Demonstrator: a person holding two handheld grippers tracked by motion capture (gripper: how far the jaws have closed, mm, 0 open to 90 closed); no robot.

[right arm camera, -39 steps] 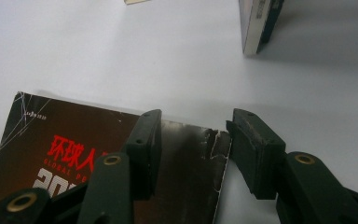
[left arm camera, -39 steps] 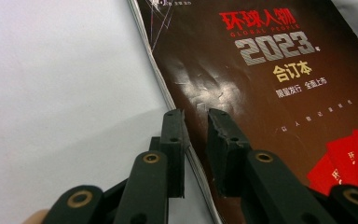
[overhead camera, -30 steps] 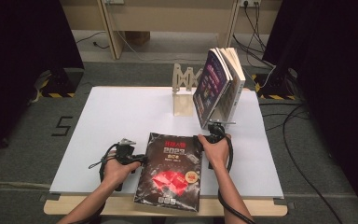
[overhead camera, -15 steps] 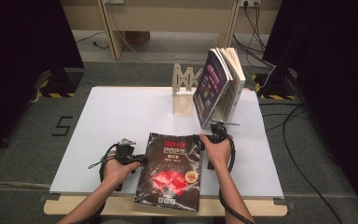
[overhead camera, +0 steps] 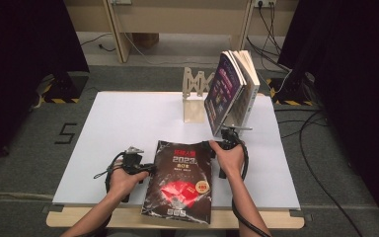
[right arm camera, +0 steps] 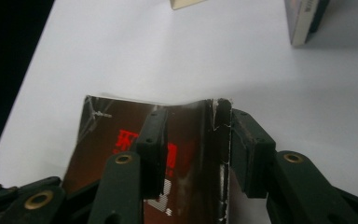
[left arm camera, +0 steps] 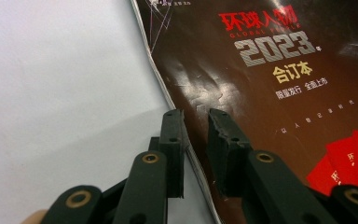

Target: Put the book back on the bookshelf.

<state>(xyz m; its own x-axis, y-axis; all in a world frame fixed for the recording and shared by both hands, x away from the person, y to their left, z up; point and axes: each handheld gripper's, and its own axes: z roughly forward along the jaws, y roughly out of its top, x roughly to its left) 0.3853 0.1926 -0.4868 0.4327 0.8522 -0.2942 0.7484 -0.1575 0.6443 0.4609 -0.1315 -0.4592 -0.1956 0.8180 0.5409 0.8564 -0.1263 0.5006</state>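
Note:
A dark magazine (overhead camera: 182, 180) with red artwork and "2023" on its cover lies at the table's front middle. My left gripper (overhead camera: 145, 168) is at the magazine's left edge. In the left gripper view its jaws (left arm camera: 196, 140) straddle that edge (left arm camera: 179, 121) with a narrow gap, one tip over the white table and one over the cover. My right gripper (overhead camera: 216, 144) is at the far right corner. Its jaws (right arm camera: 193, 135) have just been closing, with the curled-up corner (right arm camera: 216, 116) between them. That corner stands against the right pad (right arm camera: 242, 144), while the left pad stays clear of it.
A wooden zigzag stand (overhead camera: 195, 96) sits at the back middle of the white table (overhead camera: 118, 123), and several books (overhead camera: 229, 91) lean upright against it. A book's lower corner (right arm camera: 307, 18) appears ahead in the right gripper view. Cables and dark curtains surround the table.
The right hand has shifted slightly at the magazine's far right corner. The left hand and the magazine have kept their places.

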